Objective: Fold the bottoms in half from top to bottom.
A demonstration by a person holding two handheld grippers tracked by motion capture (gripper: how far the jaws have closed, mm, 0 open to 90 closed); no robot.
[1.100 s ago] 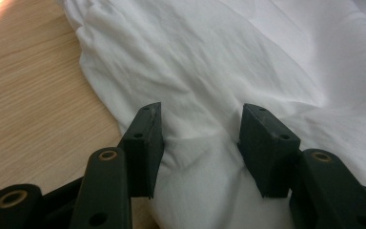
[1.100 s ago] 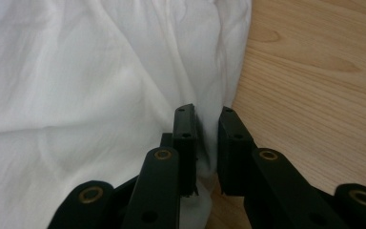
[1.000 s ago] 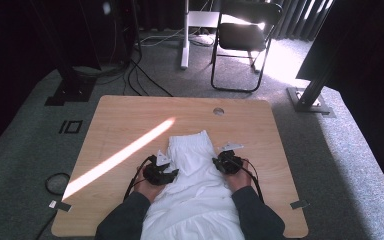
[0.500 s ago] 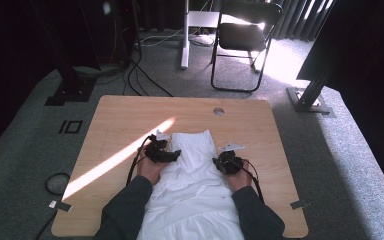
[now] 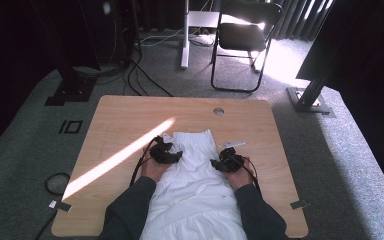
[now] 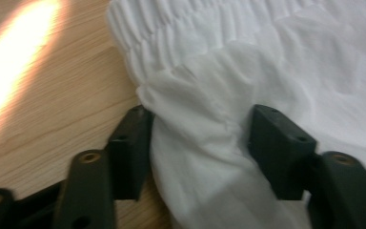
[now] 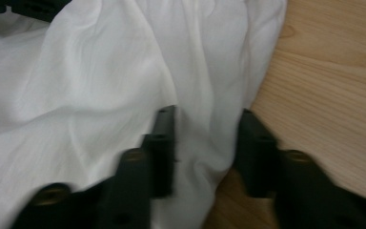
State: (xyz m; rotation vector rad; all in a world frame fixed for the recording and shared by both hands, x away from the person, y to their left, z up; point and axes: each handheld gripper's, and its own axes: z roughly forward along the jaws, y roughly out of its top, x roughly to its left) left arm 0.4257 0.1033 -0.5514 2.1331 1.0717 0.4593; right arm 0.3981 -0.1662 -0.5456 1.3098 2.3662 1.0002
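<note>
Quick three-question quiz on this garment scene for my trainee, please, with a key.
1. True or false: the white garment lies on the wooden table between the left gripper and the right gripper.
2. In the left gripper view, what sits between the jaws? A) a bulge of white fabric B) a cable C) bare wood
3. Which end of the garment has the gathered band: the far end or the end near the person?

Key: 1 true. 2 A. 3 the far end.
</note>
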